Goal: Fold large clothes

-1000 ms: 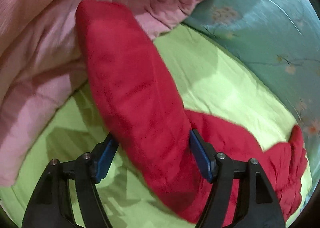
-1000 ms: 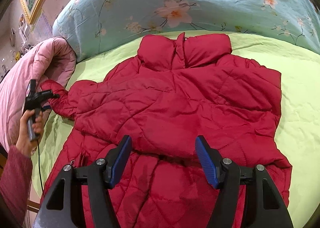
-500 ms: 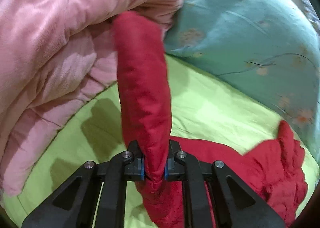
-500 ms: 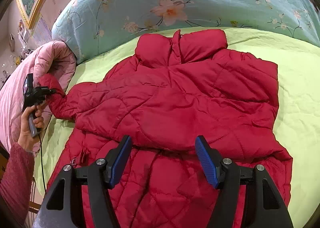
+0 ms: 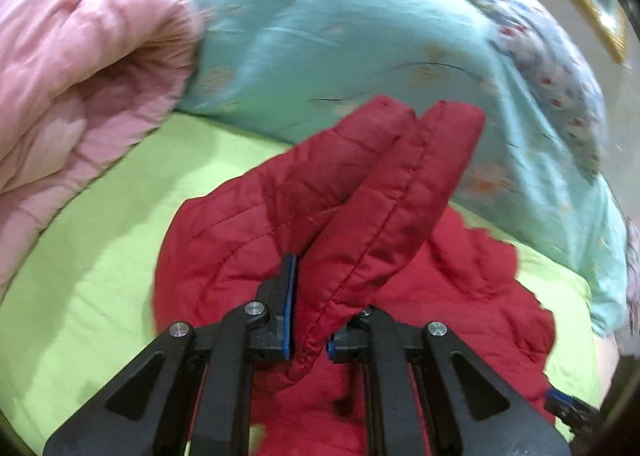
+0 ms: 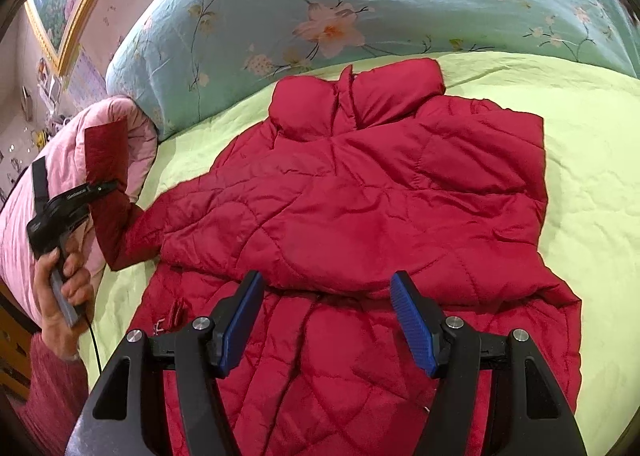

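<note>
Red quilted nylon fills both my views: the puffer jacket (image 6: 360, 215) lies spread on the lime-green bed sheet (image 6: 592, 175), collar toward the floral teal duvet (image 6: 320, 15) and hem toward me, its long axis running from my right gripper (image 6: 326, 322) up to the collar. Those jaws stand spread wide above the lower body of the jacket, pinching nothing. My left gripper (image 5: 308, 306) has its jaws pressed together on the sleeve (image 5: 384, 207), gripped a little back from the cuff; the sleeve is lifted off the sheet and points up and away toward the duvet, angled over the jacket's shoulder. From the right wrist view I see the hand (image 6: 64, 288) on the left gripper's handle, beside the rolled pink comforter (image 5: 80, 95), which crowds that edge of the bed just next to the sleeve.
</note>
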Tool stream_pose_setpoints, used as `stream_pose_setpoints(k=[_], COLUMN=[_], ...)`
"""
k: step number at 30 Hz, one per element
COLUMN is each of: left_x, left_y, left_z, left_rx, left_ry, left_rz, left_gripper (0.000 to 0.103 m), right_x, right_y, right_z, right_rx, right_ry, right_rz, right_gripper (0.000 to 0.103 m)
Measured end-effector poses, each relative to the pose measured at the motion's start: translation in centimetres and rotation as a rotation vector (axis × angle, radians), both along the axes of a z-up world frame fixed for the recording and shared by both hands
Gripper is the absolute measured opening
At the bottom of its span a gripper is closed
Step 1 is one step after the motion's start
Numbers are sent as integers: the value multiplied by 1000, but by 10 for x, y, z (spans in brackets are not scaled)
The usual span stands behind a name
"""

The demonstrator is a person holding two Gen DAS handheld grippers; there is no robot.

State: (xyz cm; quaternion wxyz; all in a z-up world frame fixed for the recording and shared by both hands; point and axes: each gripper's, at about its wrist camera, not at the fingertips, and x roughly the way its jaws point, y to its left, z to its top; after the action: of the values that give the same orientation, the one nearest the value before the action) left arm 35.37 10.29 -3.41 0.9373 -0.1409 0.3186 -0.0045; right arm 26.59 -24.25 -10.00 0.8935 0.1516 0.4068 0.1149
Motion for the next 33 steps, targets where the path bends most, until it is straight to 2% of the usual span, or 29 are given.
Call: stream_pose_setpoints(k=[8,14,20,22,27,33], left_x=[-11,-11,-11,-9,-6,-9], left_y=[-97,-148,-206,-220,-246,-267], left_z=[4,-3,-25,-32,-47,-63], left_rx=[25,30,106,127,122,141], left_ry=[-11,-17,15,27,52,66], left_rz=[-188,-295,-382,-398,-442,-487], left_gripper=[9,9,9,9,9,9], right_x=[-2,-6,-1,-1,-2,5], right_y=[-17,-38,-61,-67,-81,-100], right_z=[2,6,10,12,10,4], right_rx=[62,100,191,187,187,227], right_ry=[-2,-10,-16,-22,-14,-2], right_rz=[-25,-61,-87,-102,-126,-158], right_gripper=[69,69,69,69,69,69])
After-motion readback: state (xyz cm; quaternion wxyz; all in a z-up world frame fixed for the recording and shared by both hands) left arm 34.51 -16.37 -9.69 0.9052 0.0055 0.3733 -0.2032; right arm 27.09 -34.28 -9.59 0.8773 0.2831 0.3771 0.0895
